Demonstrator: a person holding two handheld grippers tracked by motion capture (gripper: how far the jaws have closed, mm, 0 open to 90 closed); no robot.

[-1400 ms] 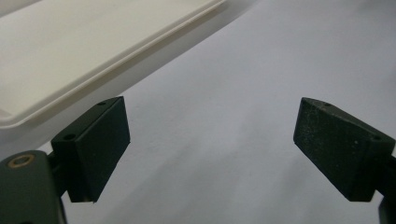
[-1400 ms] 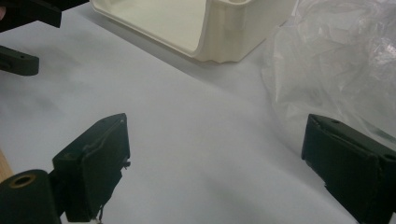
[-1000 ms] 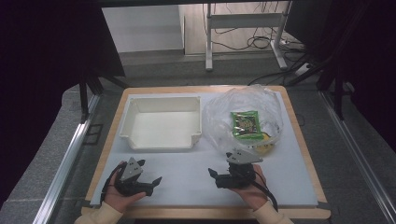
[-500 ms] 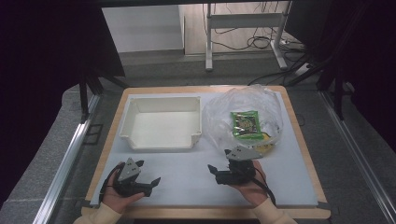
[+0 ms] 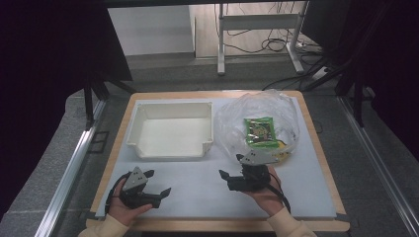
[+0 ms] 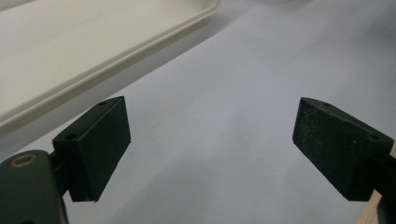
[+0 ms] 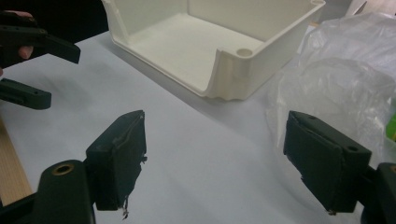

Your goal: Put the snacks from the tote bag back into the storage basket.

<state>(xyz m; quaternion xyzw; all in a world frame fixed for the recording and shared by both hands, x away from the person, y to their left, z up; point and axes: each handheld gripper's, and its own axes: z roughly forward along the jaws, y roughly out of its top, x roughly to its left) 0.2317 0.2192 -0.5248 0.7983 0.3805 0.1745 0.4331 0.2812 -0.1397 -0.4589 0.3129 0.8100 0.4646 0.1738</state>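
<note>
High view: a rectangular cream plastic tray (image 5: 170, 129), long axis across the table (image 5: 197, 192), has a notched front wall. Just beside it lies a crumpled clear plastic bag (image 5: 232, 123) holding a glossy green packet (image 5: 260, 131). Left tongs (image 5: 159, 183) and right tongs (image 5: 223, 179) gape wide, empty, near the table's front edge.

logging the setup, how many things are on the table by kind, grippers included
grippers: 2, left gripper and right gripper, both with jaws open
white bins: 1, white bin, nothing inside
clear plastic bags: 1, clear plastic bag
green packets: 1, green packet inside the bag, with something yellow I cannot identify beside it
total: 5
</note>
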